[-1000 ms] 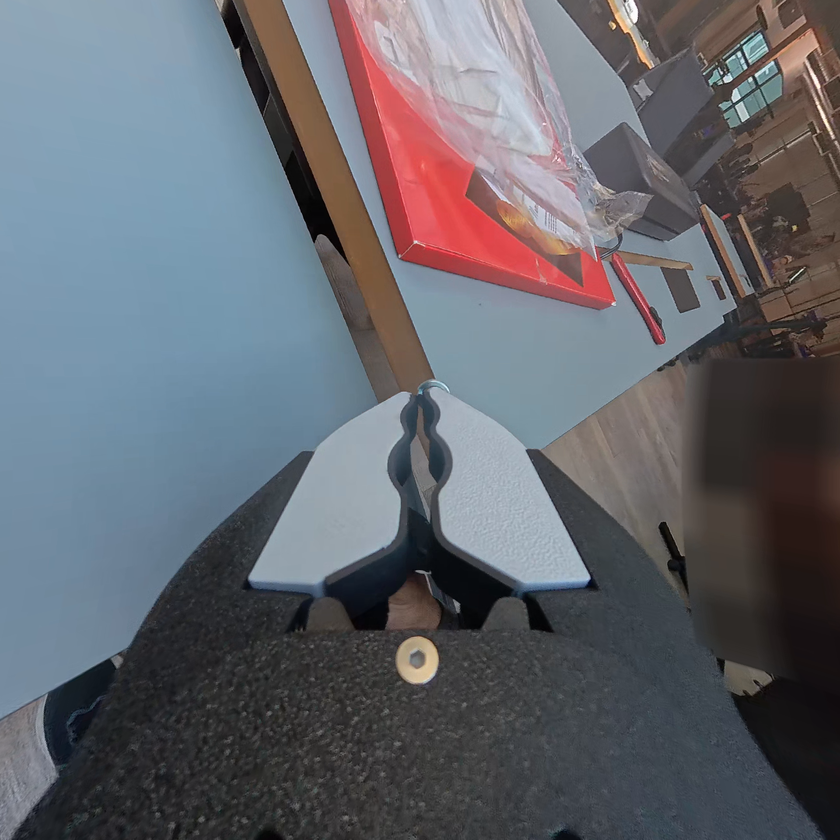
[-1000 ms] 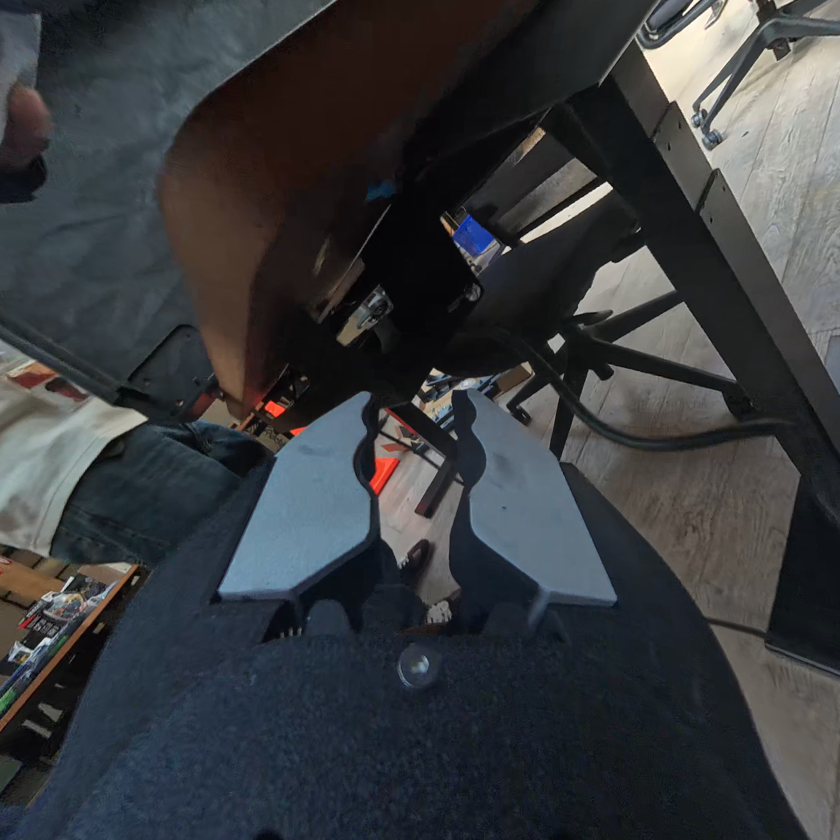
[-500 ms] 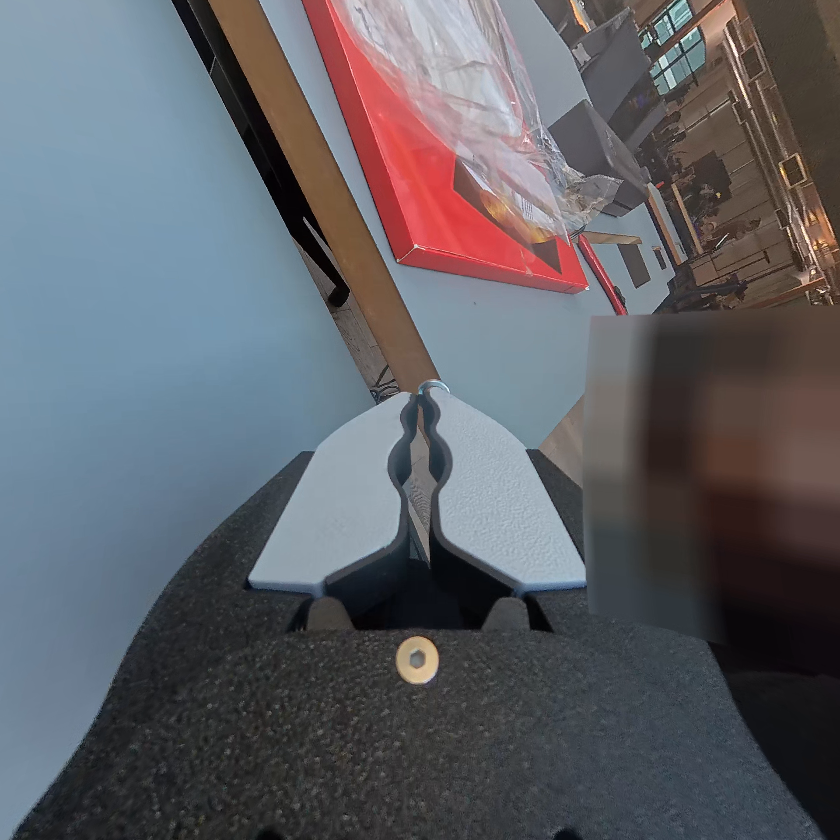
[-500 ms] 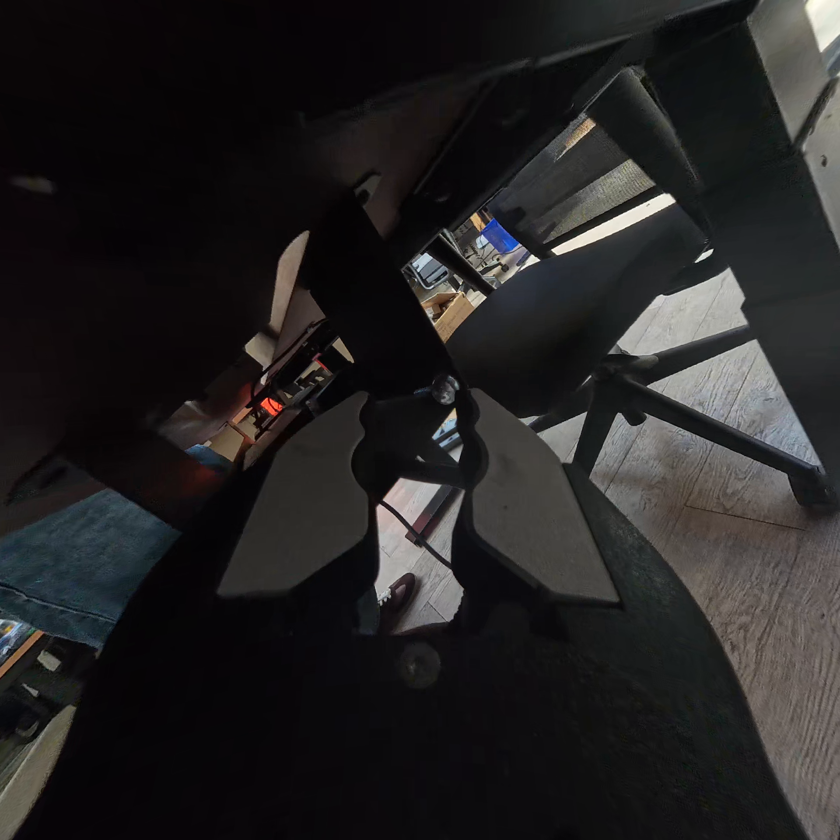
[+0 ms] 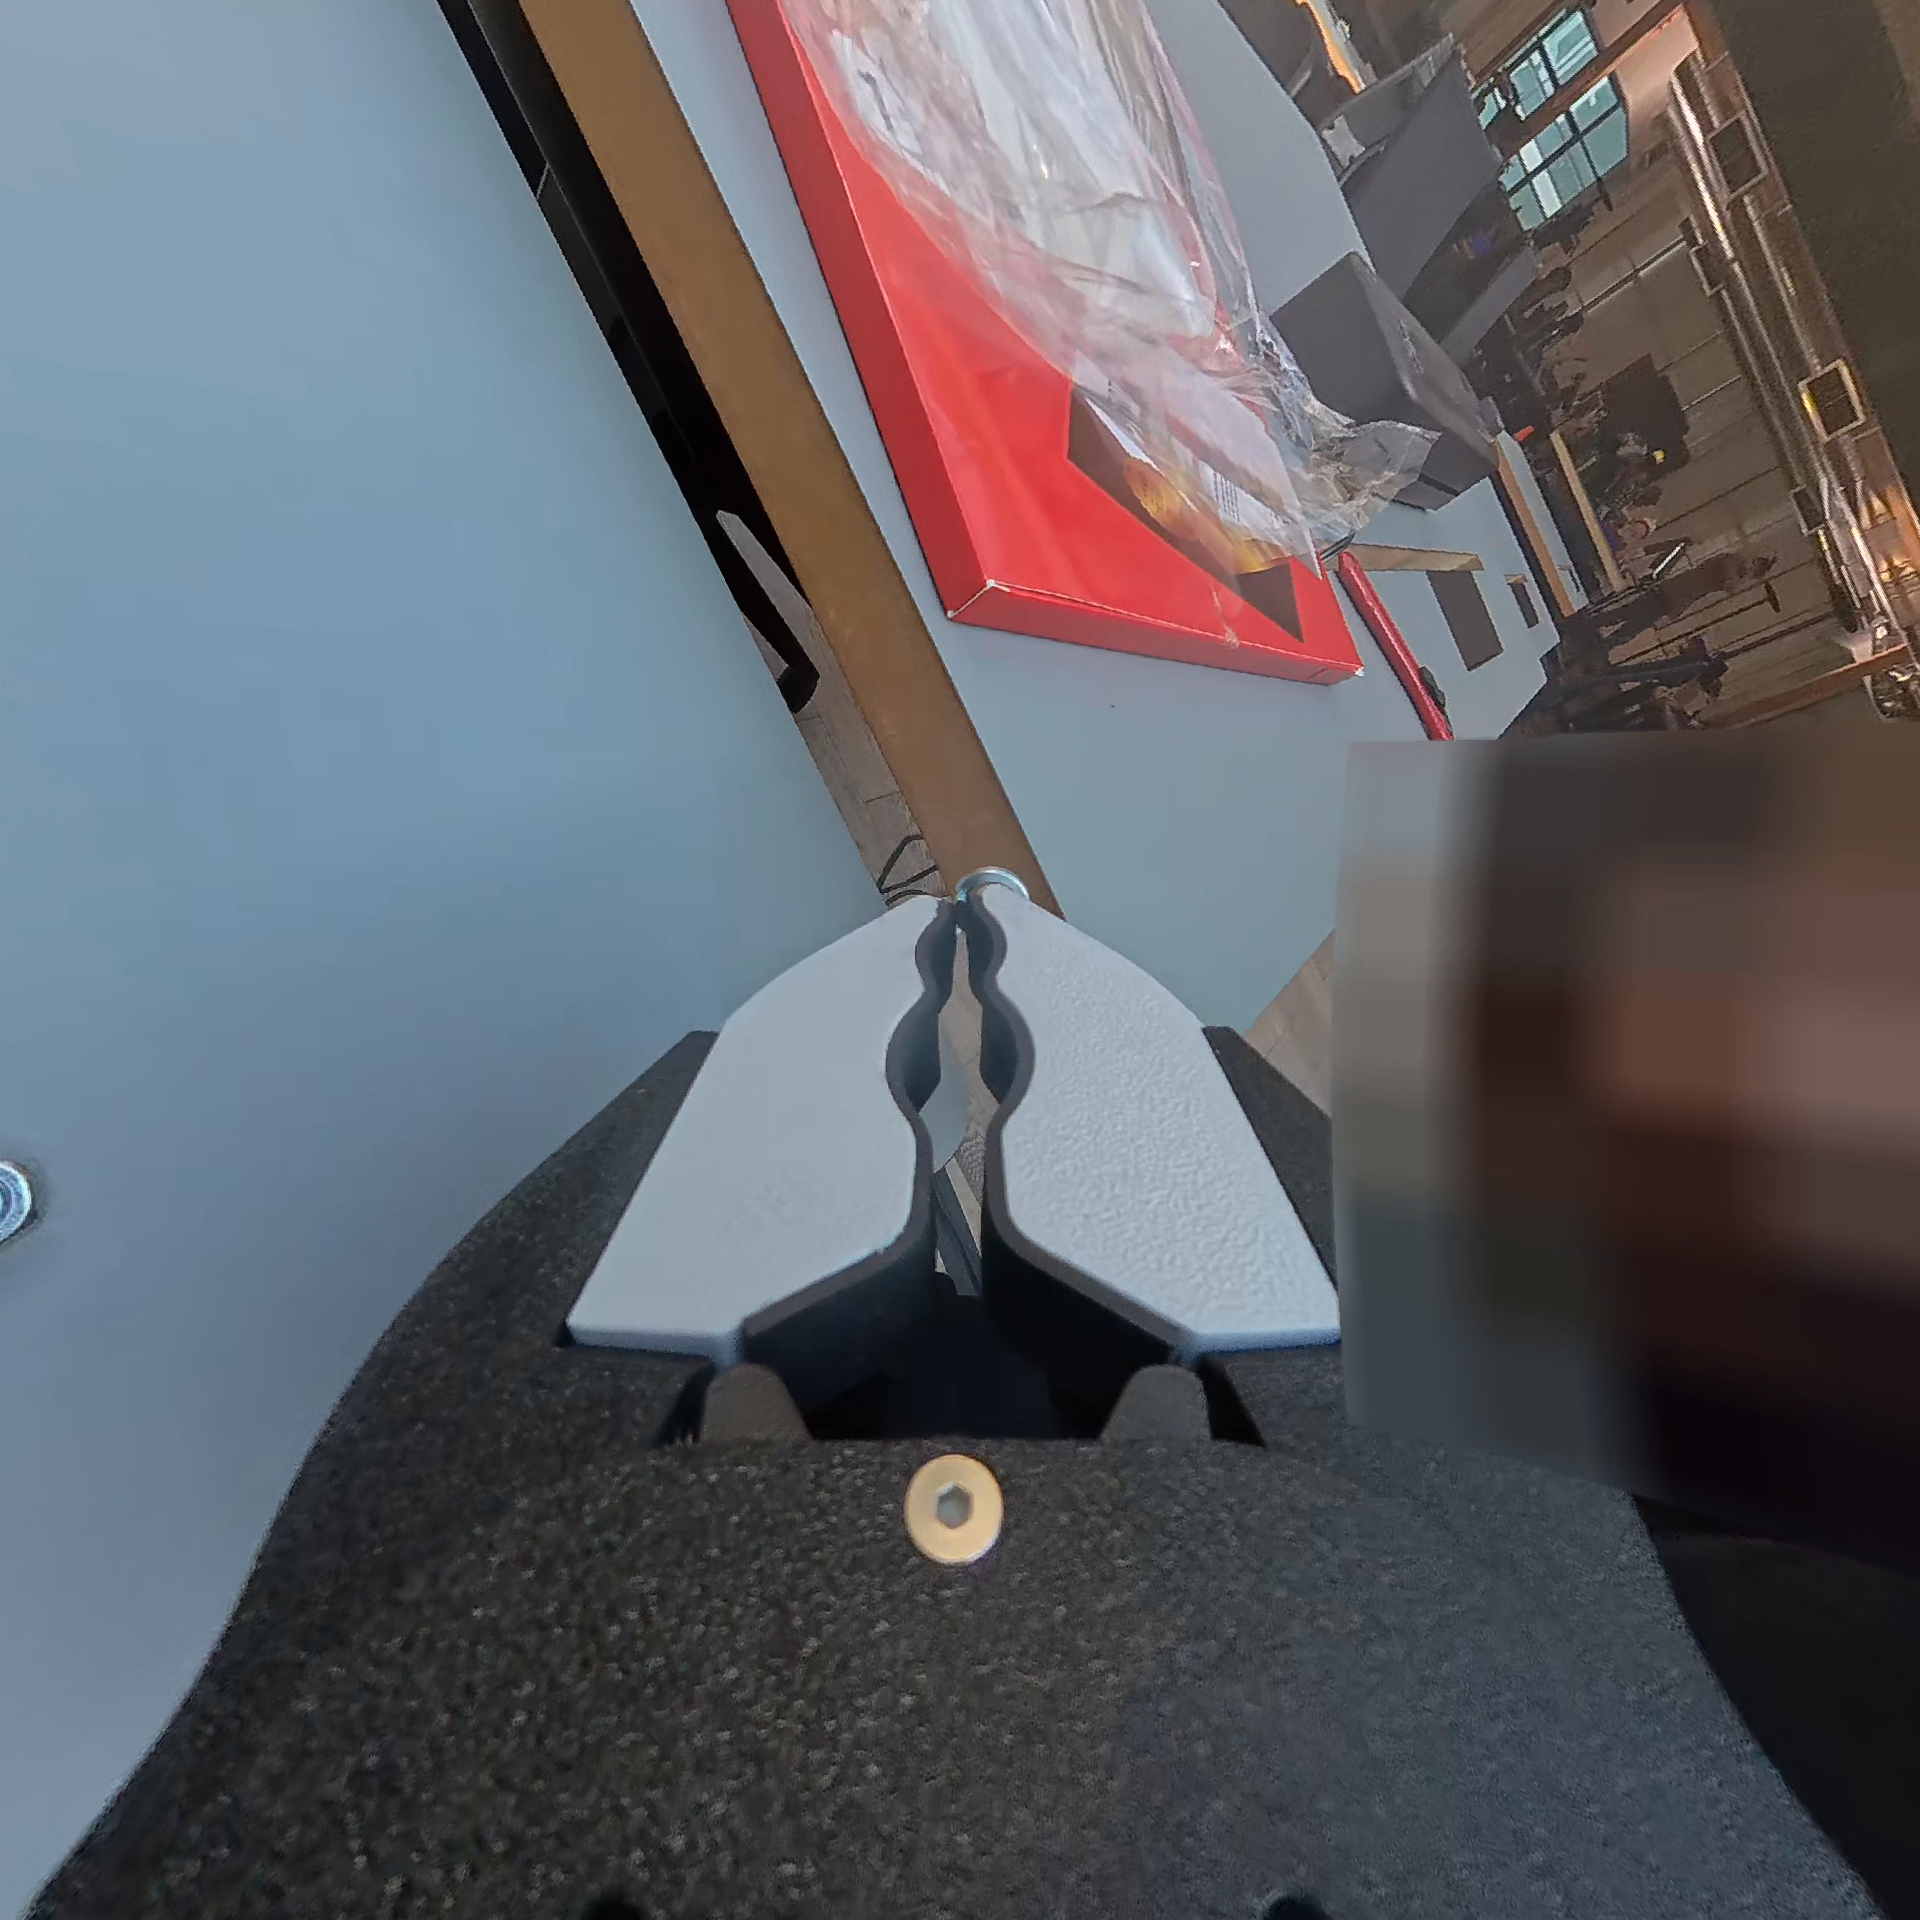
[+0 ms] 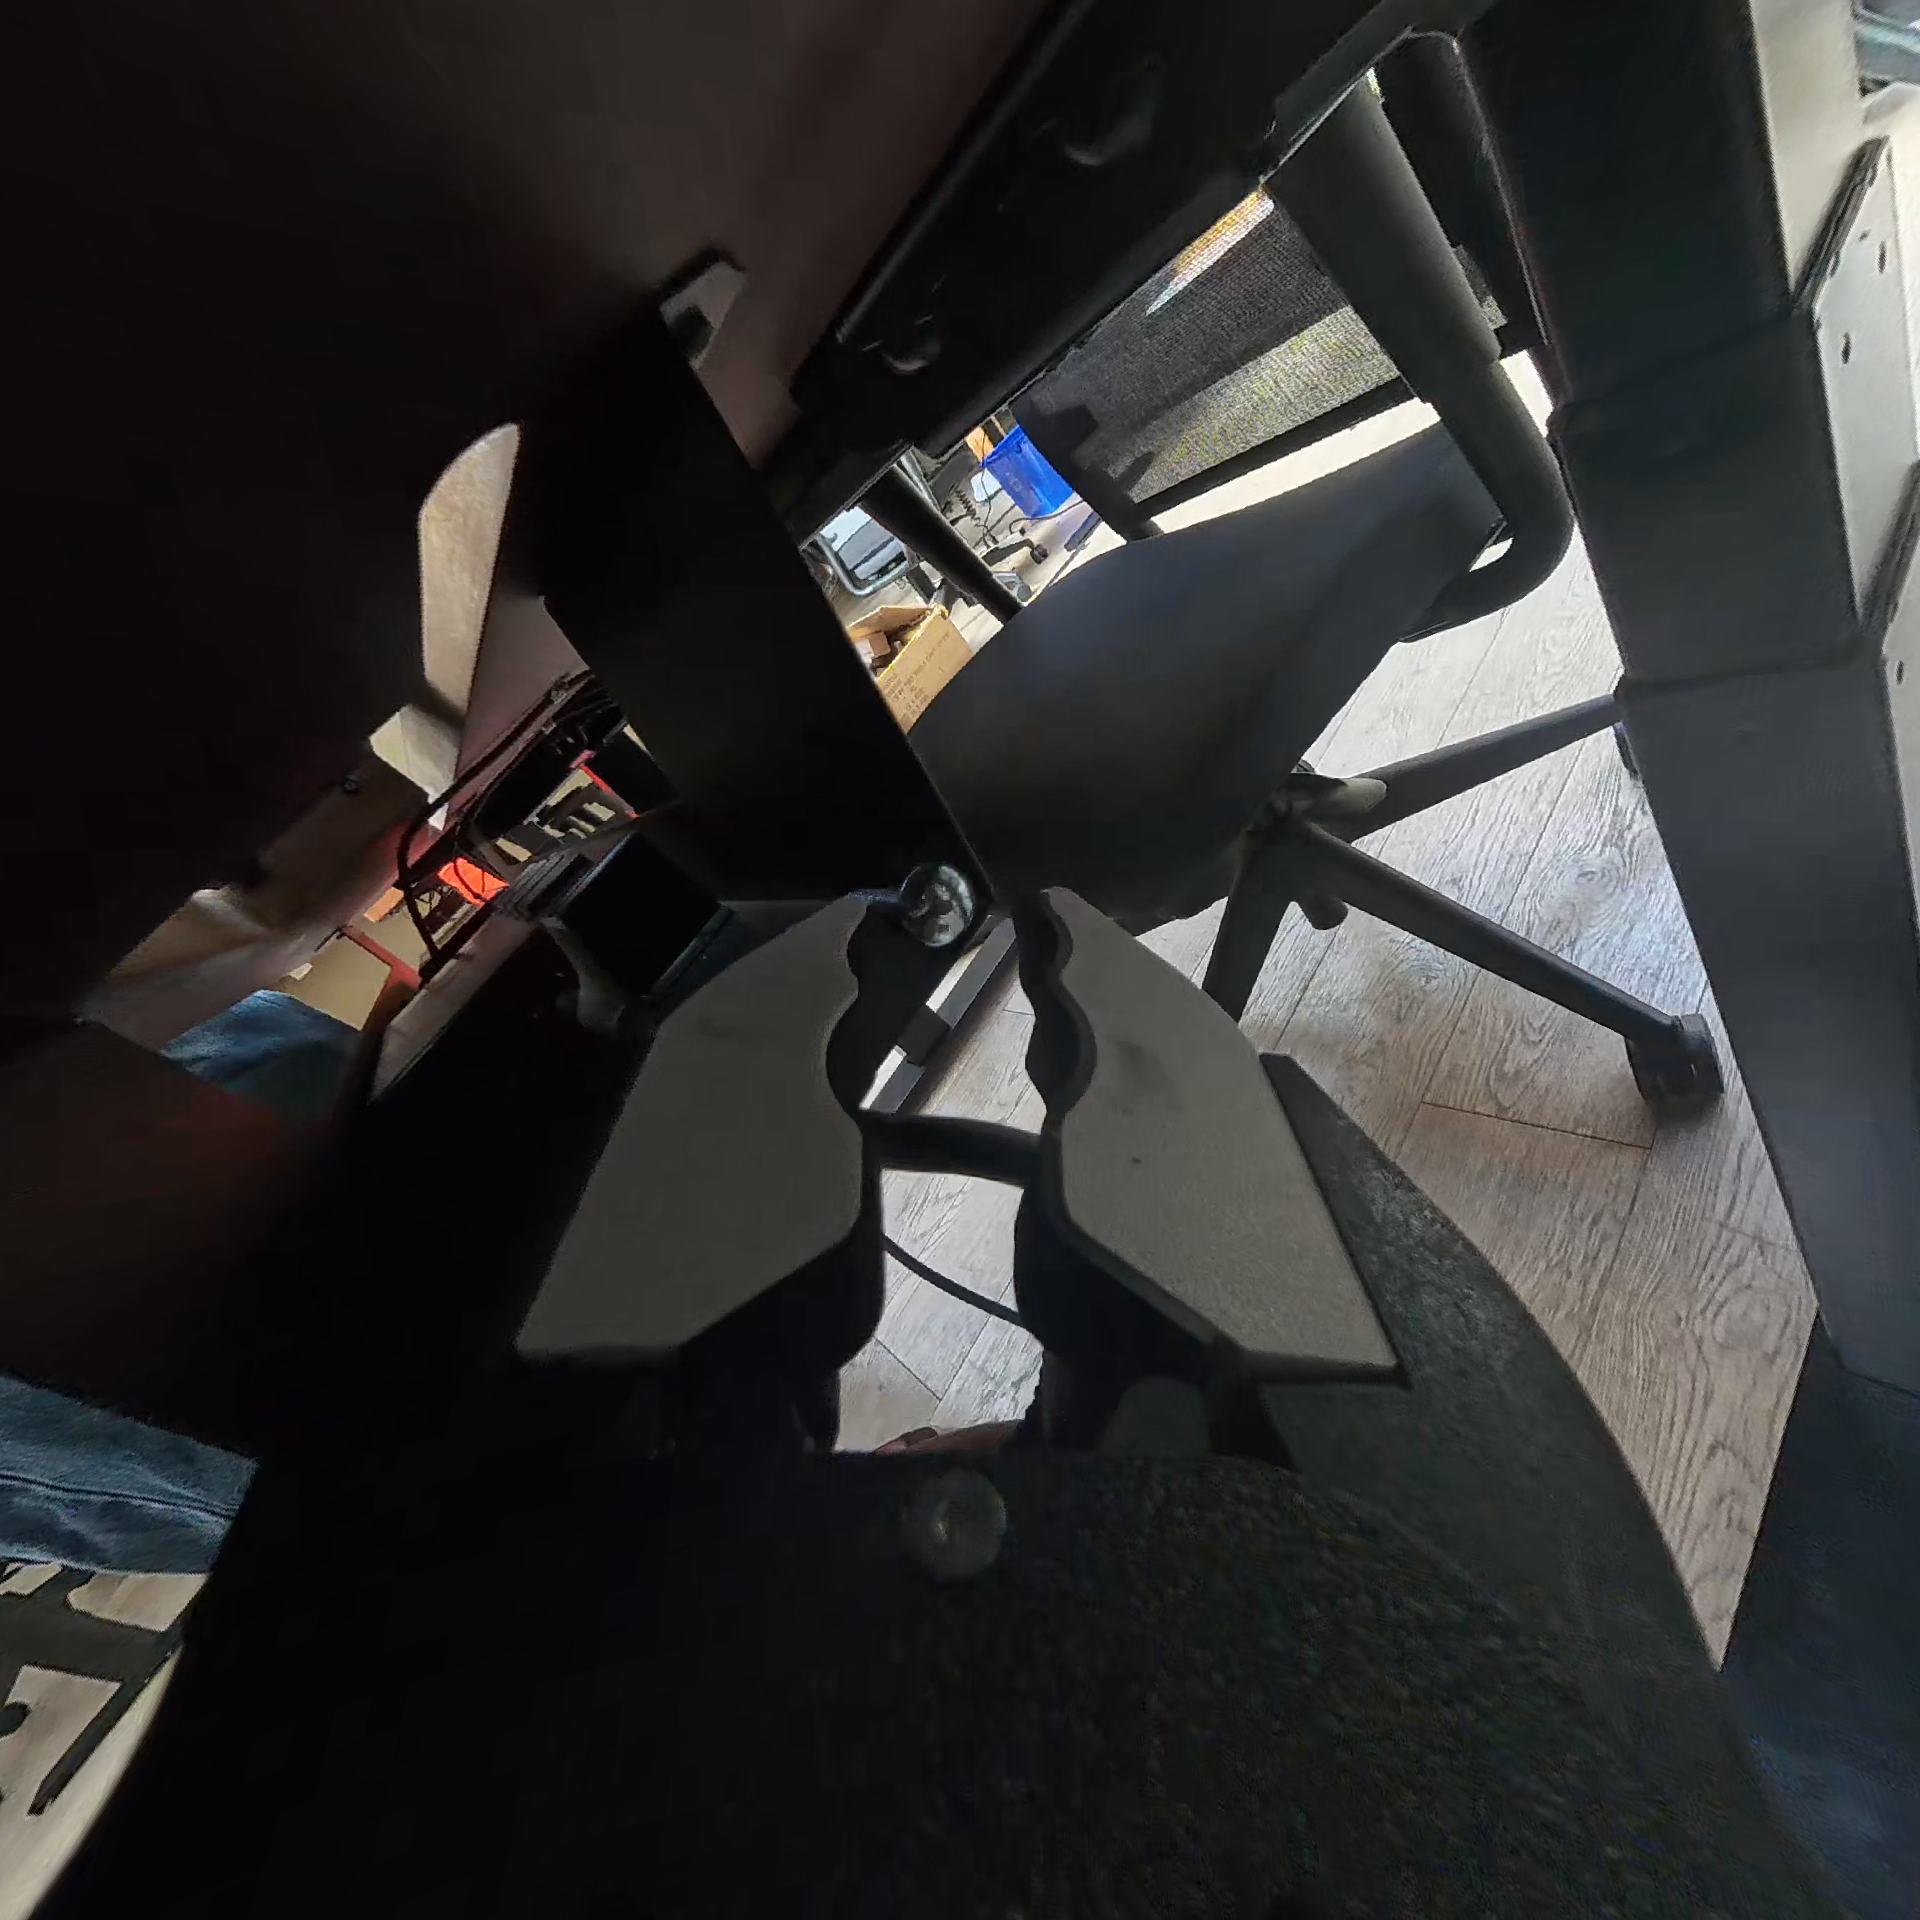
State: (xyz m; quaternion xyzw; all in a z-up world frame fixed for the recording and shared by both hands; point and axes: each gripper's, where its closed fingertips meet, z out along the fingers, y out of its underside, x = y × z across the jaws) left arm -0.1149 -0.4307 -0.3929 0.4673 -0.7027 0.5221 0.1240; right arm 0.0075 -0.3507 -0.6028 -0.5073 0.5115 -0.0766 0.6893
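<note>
My left gripper (image 5: 961, 912) is shut on a small silver metal ring (image 5: 987, 885) that sticks out at its fingertips. It hovers over a blue-grey table top (image 5: 312, 520), near the gap between two tables. My right gripper (image 6: 951, 920) is open under the table, in shadow. A round metal bolt end (image 6: 933, 902) hangs from a black bracket (image 6: 748, 707) and sits right between its fingertips; whether they touch it I cannot tell.
A flat red box (image 5: 1039, 436) with crumpled clear plastic (image 5: 1091, 260) lies on the far table, with dark grey boxes (image 5: 1371, 353) and a red tool (image 5: 1392, 655) beyond. Another small metal ring (image 5: 10, 1197) lies at the left edge. Under the table stand a black office chair (image 6: 1195, 707), a thick table leg (image 6: 1745, 727) and a cable. Across from one pair of fingers to the other is roughly 25 cm.
My right gripper moved farther under the table, bringing its open fingertips up to the bolt. My left gripper stayed shut on the ring and shifted slightly; the second ring came into view.
</note>
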